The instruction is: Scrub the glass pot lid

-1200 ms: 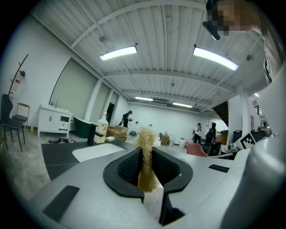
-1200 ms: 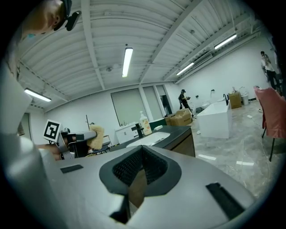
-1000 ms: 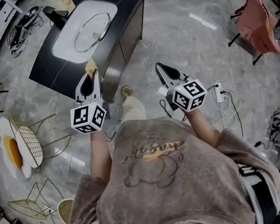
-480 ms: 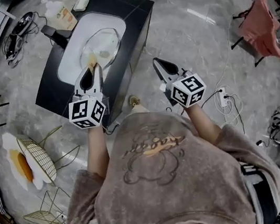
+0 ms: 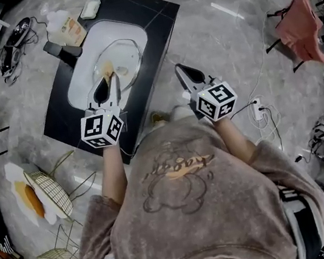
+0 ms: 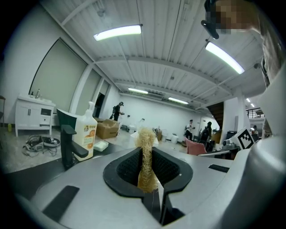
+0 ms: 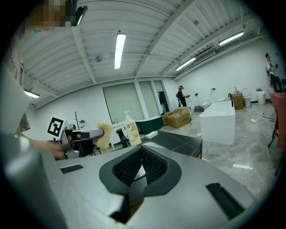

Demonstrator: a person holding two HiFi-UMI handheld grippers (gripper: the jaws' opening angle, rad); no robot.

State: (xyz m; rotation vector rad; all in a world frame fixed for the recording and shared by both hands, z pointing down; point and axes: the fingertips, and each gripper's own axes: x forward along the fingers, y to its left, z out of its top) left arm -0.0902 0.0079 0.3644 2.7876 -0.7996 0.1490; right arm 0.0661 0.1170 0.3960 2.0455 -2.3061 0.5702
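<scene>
so where this is at: basically the starting line, by my read. the glass lid (image 5: 121,52) lies flat in the white sink (image 5: 82,91) set into the black counter (image 5: 153,22), and nothing is holding it. no suds or water on it that i can make out, though it's small in the head view. there's a yellowish patch near its close edge and i can't tell if that's grime or the knob.

the left gripper (image 5: 107,82) has its claw pinching a fibrous tan scrub pad (image 6: 145,161). the left gripper view shows the pad squeezed upright between the pads and poking out past the tips. from above, that pad sits right over the near rim of the lid. whether it's touching the glass i can't say. the gripper points almost level rather than down into the sink, so my guess is it's hovering.

the right gripper (image 5: 180,70) has its claw pressed together with nothing in it, and it's off to the side past the counter's edge, over the floor, well apart from the lid.

the soap bottle (image 5: 68,27) stands at the far end by the faucet (image 5: 58,51), and nobody's near it.

so done: pad in hand, person up at the sink. left: pretty much everything. get the pad down on the glass, probably pin the lid with the free gripper so it doesn't skate around, then the actual scrubbing.
</scene>
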